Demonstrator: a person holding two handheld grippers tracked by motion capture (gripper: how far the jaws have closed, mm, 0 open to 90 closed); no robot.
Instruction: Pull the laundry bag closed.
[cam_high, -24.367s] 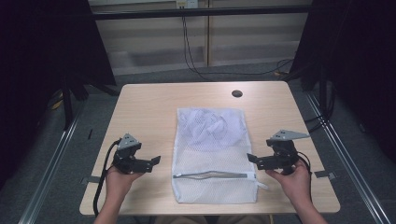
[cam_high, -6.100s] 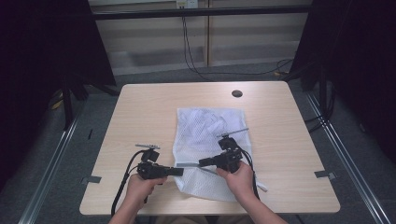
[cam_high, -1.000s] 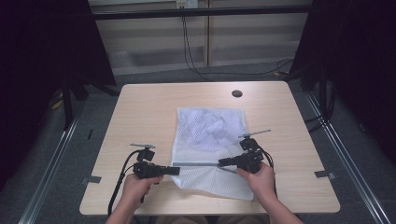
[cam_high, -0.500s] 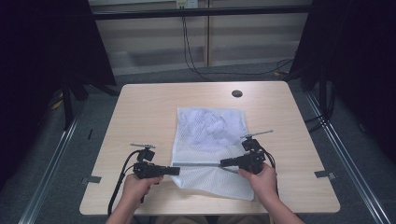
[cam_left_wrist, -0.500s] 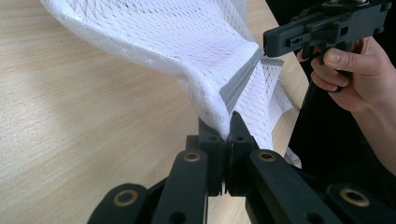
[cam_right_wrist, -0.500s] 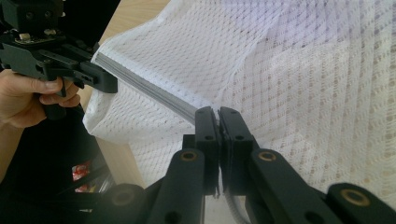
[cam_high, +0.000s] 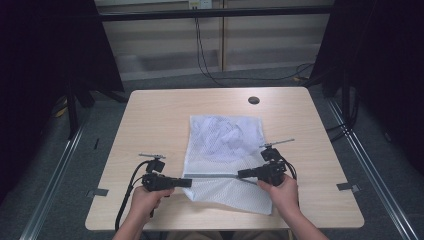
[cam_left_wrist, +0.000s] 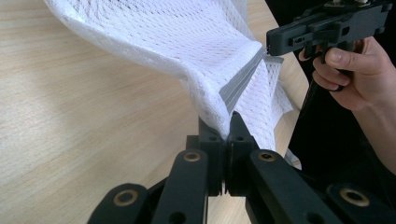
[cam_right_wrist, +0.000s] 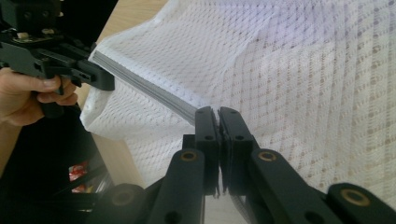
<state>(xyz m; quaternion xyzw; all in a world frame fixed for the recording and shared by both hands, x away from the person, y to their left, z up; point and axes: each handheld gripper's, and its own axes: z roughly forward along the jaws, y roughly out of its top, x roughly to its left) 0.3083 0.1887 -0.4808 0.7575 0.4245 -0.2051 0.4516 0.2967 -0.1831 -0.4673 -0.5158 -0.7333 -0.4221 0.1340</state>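
A white mesh bag (cam_high: 225, 140) lies flat on the wooden table (cam_high: 155, 120), with a grey zipper (cam_high: 215, 176) running across its near part. My left gripper (cam_high: 188, 182) is shut on the bag's left edge at the zipper's end; its jaws pinch the mesh (cam_left_wrist: 229, 122). My right gripper (cam_high: 241, 174) is shut on the zipper's right end (cam_right_wrist: 218, 114). The zipper (cam_left_wrist: 240, 81) is stretched straight and lifted a little between the two. Each gripper view shows the other gripper across the bag: the right gripper (cam_left_wrist: 268, 46) and the left gripper (cam_right_wrist: 109, 84).
A round dark grommet (cam_high: 253, 100) sits in the table near its far edge. Bare tabletop lies left, right and behind the bag. Metal frame rails (cam_high: 60, 165) run along both sides of the table, and cables (cam_high: 205, 55) hang behind it.
Over the last second nothing has visibly moved. About six seconds ago my right gripper was near the zipper's middle; it now stands farther right. Long before, both grippers stood beside the bag.
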